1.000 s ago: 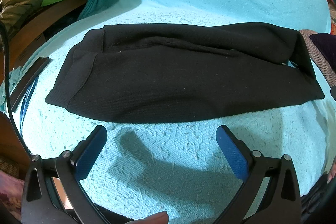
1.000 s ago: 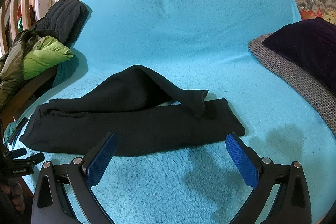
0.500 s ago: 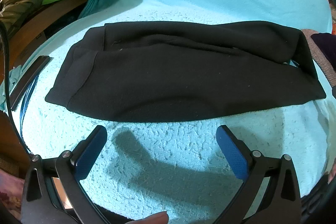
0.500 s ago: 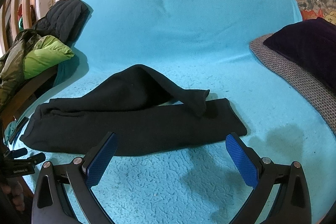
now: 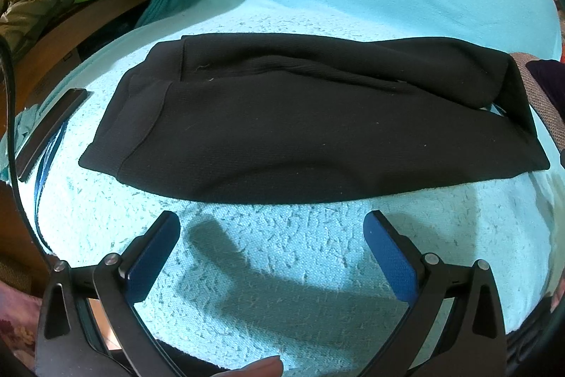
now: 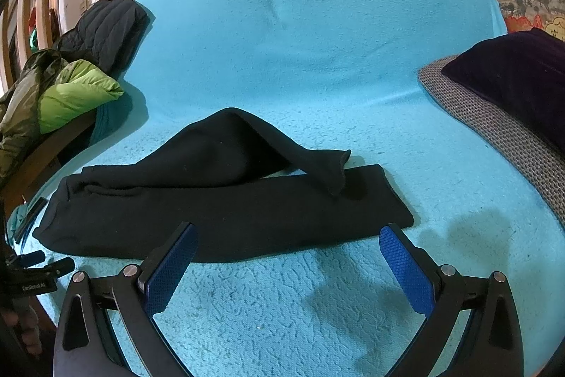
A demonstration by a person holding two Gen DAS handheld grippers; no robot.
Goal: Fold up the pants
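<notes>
On turquoise blanket [image 6: 317,59]: black pants [image 5: 310,136] lying lengthwise, left gripper [image 5: 272,235] and right gripper [image 6: 287,248] spread wide, holding nothing.

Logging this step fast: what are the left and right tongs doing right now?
Left tongs: open, holding nothing, short of the pants.
Right tongs: open, holding nothing.

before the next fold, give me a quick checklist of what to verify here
1. Left gripper open, holding nothing: ok.
2. Right gripper open, holding nothing: ok.
3. Black pants lie lengthwise on the turquoise cover: ok.
4. Legs stacked flat: not ok, the upper leg is humped, its cuff skewed.
5. Waistband end within left gripper's reach: cannot tell.
</notes>
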